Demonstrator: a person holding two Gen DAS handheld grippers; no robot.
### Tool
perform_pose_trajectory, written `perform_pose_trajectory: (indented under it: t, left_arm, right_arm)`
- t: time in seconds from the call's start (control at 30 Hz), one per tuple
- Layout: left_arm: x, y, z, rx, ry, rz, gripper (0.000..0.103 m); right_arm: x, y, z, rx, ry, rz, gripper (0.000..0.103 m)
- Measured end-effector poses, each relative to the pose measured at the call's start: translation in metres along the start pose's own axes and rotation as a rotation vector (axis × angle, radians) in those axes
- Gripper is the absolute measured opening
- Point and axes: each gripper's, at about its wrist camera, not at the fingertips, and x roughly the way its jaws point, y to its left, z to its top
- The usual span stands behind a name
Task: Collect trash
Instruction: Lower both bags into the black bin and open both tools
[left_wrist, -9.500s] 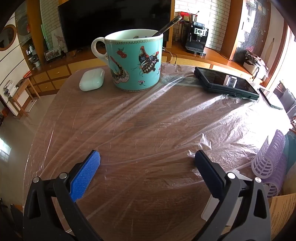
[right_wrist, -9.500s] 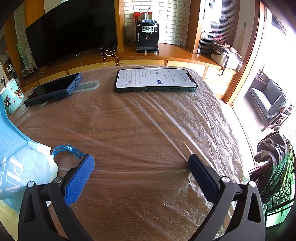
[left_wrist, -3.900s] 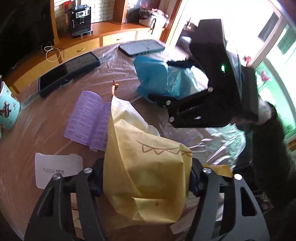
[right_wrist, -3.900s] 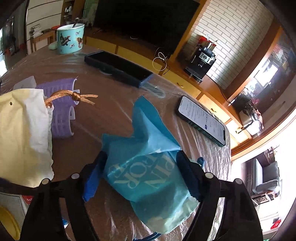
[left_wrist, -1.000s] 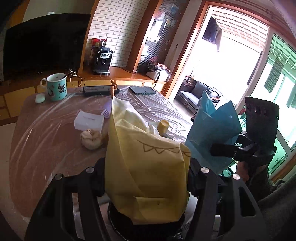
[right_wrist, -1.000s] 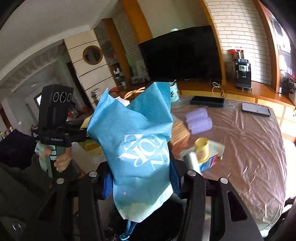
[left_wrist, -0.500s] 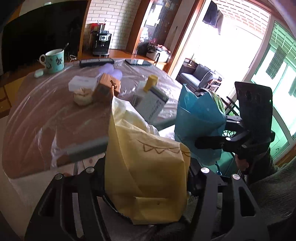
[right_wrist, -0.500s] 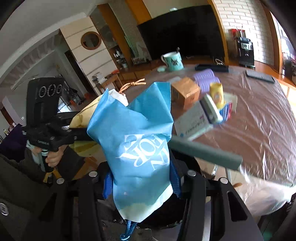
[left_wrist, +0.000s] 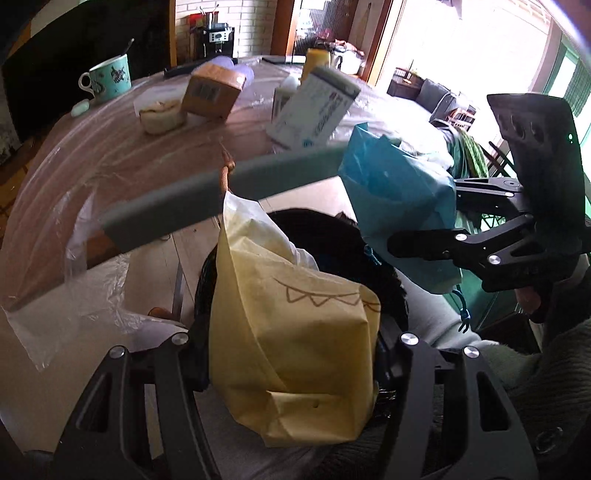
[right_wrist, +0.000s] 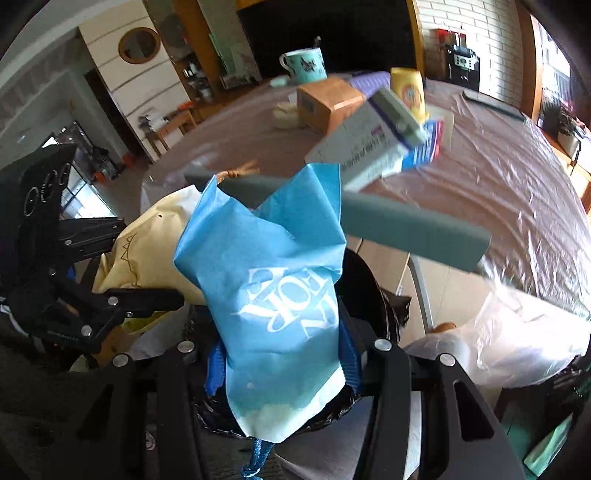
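While both bags are hanging above the black-lined bin (left_wrist: 325, 236), neither is being dropped yet. The yellow bag (left_wrist: 295, 350) is sitting low in the centre of the left wrist view, clenched between the fingers of the left gripper (left_wrist: 291, 365), and it is hovering right over the bin's dark mouth. The blue bag (right_wrist: 280, 295) is filling the middle of the right wrist view, where the right gripper (right_wrist: 284, 354) is grasping it by its lower part, again directly over the bin; in the left view it is showing at centre right, beside the yellow one.

Judging by this, the task is sitting partway: two pieces are collected and are waiting for release, while more seems to be lying about. On the table (left_wrist: 110, 155) in the upper left of the left view, a crumpled wad (left_wrist: 162, 116), a cardboard box (left_wrist: 214, 90) and a white and blue carton (left_wrist: 314, 110) are resting near one another, with a teal mug (left_wrist: 109, 79) farther back. Which of these counts as trash I cannot tell.

Clear plastic sheeting is covering the brown tabletop and hanging off its near edge. Behind, a brick wall and a coffee machine (left_wrist: 218, 37) are showing at the top.
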Motion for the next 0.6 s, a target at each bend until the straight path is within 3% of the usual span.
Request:
perform_pose_trajectory:
  t: [0.3,0.6]
  left_arm:
    - [0.023,-0.003,-0.004,0.016,0.045,0.009,0.063]
    - [0.048,-0.003,-0.003,0.022,0.084,0.032,0.063]
  right_arm:
    - [0.027,0.002,-0.01,0.001,0.072,-0.023,0.049]
    - [0.053,0.0,-0.006,-0.005,0.112,-0.112,0.049]
